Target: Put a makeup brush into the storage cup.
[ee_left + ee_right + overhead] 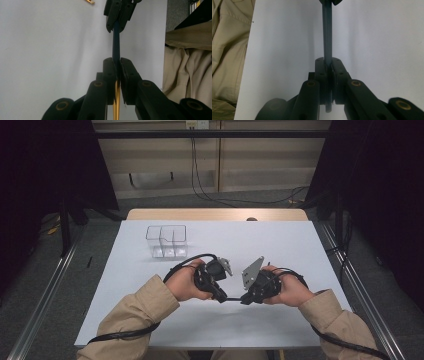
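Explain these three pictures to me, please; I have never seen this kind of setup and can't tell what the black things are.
There is no robot here. A person in tan sleeves sits at a white table and holds a hand-operated two-jaw tool in each hand: the left gripper and the right gripper. The wide picture comes from a fixed camera above the person. The other two come from cameras riding on each gripper, looking along its black jaws. Both grippers are shut on one thin dark blue pen-like stick, one at each end, so it spans between them just above the table. In the left gripper view a gold part of it shows below the jaws. Farther back stands a clear plastic divided box.
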